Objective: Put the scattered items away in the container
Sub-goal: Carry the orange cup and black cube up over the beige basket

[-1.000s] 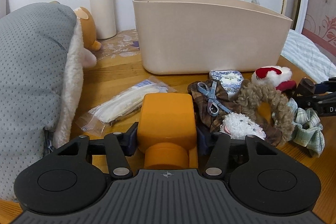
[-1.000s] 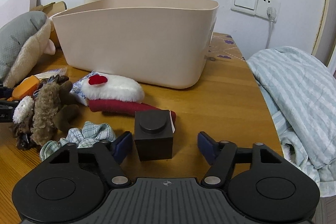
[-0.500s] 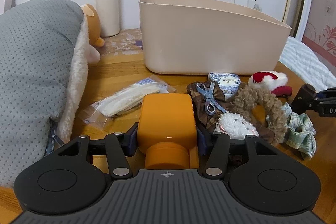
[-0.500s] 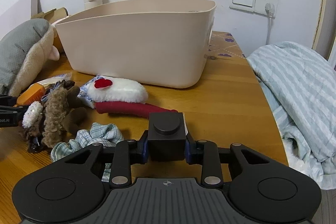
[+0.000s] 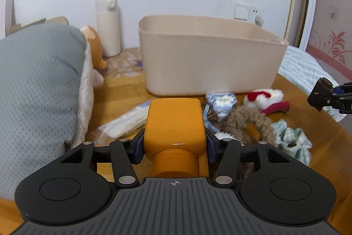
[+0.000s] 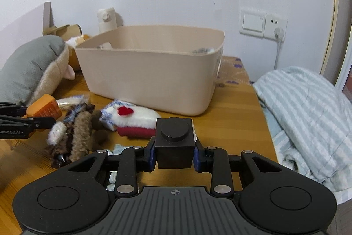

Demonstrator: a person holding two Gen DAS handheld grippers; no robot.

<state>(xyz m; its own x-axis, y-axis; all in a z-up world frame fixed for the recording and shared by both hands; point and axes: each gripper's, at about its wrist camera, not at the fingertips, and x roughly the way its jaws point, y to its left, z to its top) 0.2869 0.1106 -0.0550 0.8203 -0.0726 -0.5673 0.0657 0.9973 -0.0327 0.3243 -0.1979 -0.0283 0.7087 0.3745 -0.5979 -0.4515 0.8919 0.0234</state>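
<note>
I hold both grippers tilted down over the wooden desk (image 6: 237, 111), facing the smooth beige plastic container (image 6: 151, 80). My left gripper (image 5: 175, 142) is clamped on a glossy orange block (image 5: 175, 122) with rounded corners; my right gripper (image 6: 175, 152) grasps a matte black cube (image 6: 175, 140) bearing a round stud. Fuzzy plush items (image 6: 132, 117) and a crumpled green scrunchie (image 5: 292, 142) lie scattered before the container.
</note>
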